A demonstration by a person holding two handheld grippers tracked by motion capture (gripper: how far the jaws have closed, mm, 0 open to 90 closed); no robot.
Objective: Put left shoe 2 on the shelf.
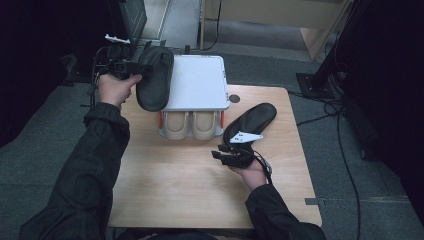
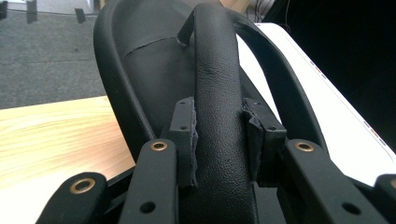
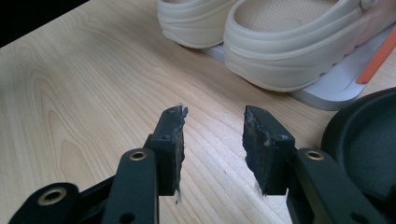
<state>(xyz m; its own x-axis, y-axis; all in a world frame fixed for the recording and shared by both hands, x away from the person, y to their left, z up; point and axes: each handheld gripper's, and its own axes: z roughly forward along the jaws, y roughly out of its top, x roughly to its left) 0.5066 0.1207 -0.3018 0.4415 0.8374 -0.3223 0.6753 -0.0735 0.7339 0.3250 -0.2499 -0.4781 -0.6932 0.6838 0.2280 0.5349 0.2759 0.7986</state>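
Black sandal (image 1: 155, 77): pinched by its strap in my left jaws (image 2: 219, 140), held up at the far left, beside the white rack (image 1: 200, 85).
Right jaws (image 3: 212, 140): spread, empty, low over the counter (image 1: 190, 185).
Care: keep the strap centred while carrying.

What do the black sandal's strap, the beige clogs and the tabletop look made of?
Strap of the black sandal in the left hand-held gripper: leather or faux leather, matte, going by the pebbled grain. Beige clogs: moulded foam or rubber, matte, going by the thick seamless walls. Tabletop: light wood or laminate, with printed-looking grain.
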